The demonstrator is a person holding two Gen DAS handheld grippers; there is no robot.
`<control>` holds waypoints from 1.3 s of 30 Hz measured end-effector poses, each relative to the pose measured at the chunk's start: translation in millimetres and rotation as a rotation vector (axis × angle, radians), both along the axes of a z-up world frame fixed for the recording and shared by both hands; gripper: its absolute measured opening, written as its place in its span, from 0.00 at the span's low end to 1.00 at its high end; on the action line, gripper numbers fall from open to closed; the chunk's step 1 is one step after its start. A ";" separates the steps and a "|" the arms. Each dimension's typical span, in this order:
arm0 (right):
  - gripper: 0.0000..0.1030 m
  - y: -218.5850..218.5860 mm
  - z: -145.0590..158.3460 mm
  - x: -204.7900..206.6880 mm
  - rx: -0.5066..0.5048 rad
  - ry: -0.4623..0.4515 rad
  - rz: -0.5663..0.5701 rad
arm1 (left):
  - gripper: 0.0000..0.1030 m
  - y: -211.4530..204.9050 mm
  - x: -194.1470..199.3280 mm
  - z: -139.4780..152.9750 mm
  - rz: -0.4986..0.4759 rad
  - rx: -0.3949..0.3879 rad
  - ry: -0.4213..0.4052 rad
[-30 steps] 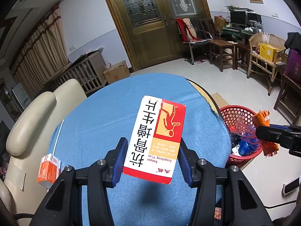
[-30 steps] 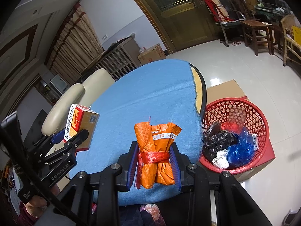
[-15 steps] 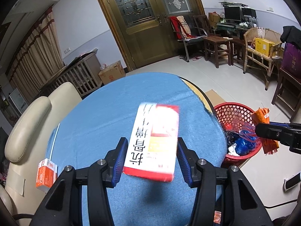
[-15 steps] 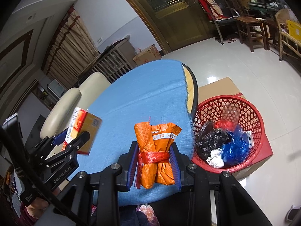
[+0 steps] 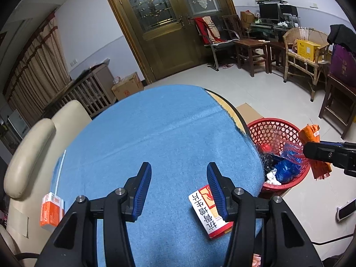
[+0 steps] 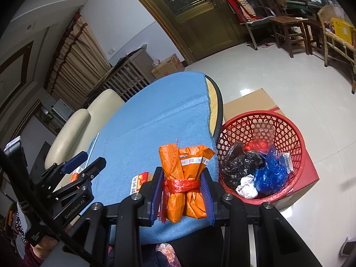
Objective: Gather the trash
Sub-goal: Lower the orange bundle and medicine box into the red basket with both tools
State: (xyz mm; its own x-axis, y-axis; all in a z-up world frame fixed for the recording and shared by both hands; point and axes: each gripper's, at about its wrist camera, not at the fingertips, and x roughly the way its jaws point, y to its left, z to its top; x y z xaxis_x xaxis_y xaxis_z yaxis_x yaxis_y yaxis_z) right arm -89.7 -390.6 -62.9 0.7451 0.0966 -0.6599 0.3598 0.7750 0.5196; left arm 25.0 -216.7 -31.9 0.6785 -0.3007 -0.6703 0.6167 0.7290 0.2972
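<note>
Orange packets bound with red string (image 6: 183,183) sit clamped in the right gripper's (image 6: 182,188) jaws, while the left gripper's (image 5: 179,183) jaws stand apart and empty above the red-and-white box (image 5: 208,212) lying on the blue-clothed surface (image 5: 160,138), near the red basket (image 6: 262,153).

- my table's blue cloth (image 5: 169,138): matt, woven, frayed edge
- red basket (image 6: 296,138): glossy plastic lattice
- orange packet (image 6: 185,178): crinkly shiny plastic
- red-white box (image 5: 208,211): smooth cardboard
- floor (image 6: 278,73): glossy tile
</note>
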 end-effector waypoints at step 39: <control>0.34 -21.3 -14.3 -9.5 0.016 0.011 -0.053 | 0.50 -25.8 -2.1 -53.8 -0.086 -0.038 0.252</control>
State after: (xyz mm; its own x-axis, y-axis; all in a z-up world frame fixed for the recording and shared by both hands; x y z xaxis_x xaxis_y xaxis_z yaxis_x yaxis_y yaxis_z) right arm -99.1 -411.9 -77.2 0.7421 0.0679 -0.6668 0.4060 0.7460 0.5279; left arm 22.9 -242.4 -85.7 0.4626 -0.3777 -0.8020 0.7277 0.6786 0.1001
